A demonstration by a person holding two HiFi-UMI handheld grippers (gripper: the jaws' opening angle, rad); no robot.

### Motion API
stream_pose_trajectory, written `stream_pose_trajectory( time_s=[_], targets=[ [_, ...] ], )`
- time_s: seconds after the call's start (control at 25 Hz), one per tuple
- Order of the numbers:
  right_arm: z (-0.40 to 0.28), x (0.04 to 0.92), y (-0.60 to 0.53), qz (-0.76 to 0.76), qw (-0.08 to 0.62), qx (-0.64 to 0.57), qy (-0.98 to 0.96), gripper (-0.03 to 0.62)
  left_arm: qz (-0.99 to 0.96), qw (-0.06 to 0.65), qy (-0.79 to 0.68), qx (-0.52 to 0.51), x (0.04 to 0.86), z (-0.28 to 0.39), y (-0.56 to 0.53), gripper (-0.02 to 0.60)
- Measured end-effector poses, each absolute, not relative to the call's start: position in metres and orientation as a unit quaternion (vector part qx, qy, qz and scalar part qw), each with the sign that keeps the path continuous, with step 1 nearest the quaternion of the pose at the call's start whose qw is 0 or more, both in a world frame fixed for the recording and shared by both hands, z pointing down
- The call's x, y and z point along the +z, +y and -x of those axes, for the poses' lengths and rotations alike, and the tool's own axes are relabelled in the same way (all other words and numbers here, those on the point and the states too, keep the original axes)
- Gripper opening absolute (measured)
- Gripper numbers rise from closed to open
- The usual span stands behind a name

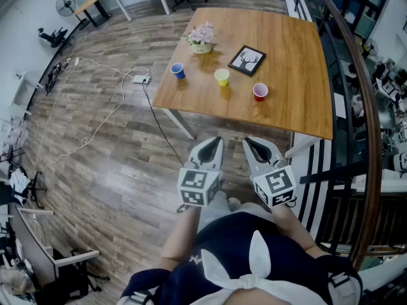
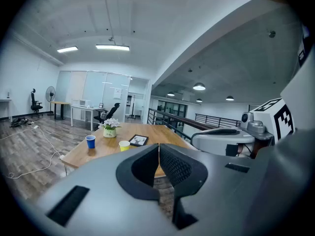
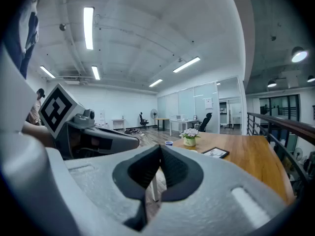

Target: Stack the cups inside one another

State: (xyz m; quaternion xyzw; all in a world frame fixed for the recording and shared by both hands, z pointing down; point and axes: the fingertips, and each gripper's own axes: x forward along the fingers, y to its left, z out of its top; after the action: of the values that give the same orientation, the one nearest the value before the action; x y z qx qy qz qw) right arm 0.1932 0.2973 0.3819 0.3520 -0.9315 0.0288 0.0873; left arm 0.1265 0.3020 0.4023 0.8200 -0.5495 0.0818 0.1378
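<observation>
Three cups stand apart on the wooden table (image 1: pixel 299 56): a blue cup (image 1: pixel 177 70) at the left, a yellow cup (image 1: pixel 222 76) in the middle and a red cup (image 1: pixel 260 91) at the right. Both grippers are held close to the person's body, well short of the table. My left gripper (image 1: pixel 215 143) is shut with nothing in it, and my right gripper (image 1: pixel 252 145) is shut and empty too. In the left gripper view the blue cup (image 2: pixel 90 141) and the yellow cup (image 2: pixel 124 145) show beyond the closed jaws. The blue cup (image 3: pixel 169 143) peeks over the right gripper's jaws.
A flower pot (image 1: pixel 201 38) and a framed picture (image 1: pixel 247 60) sit on the table behind the cups. A white cable with a power strip (image 1: pixel 140 79) runs over the floor left of the table. A railing (image 1: pixel 356 107) lines the right side.
</observation>
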Motion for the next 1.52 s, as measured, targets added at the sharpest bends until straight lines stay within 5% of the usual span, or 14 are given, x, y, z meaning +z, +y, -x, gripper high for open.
stream_pose_trajectory(
  time_s=[0.8,0.88,1.52],
  targets=[
    [-0.195,0.404,0.248,-0.37,0.104,0.048,-0.922,0.002,-0.815,0.168,-0.548,0.086,0.418,-0.118,0.264,0.021],
    [-0.194,0.406,0.237,-0.375,0.108,0.053,-0.919,0.057,-0.815,0.169,-0.547,0.088,0.417,-0.115,0.253,0.021],
    [-0.198,0.416,0.129,-0.438,0.13,0.072,-0.886,0.187,-0.836,0.181,-0.508,0.101,0.428,-0.092,0.153,0.023]
  ],
)
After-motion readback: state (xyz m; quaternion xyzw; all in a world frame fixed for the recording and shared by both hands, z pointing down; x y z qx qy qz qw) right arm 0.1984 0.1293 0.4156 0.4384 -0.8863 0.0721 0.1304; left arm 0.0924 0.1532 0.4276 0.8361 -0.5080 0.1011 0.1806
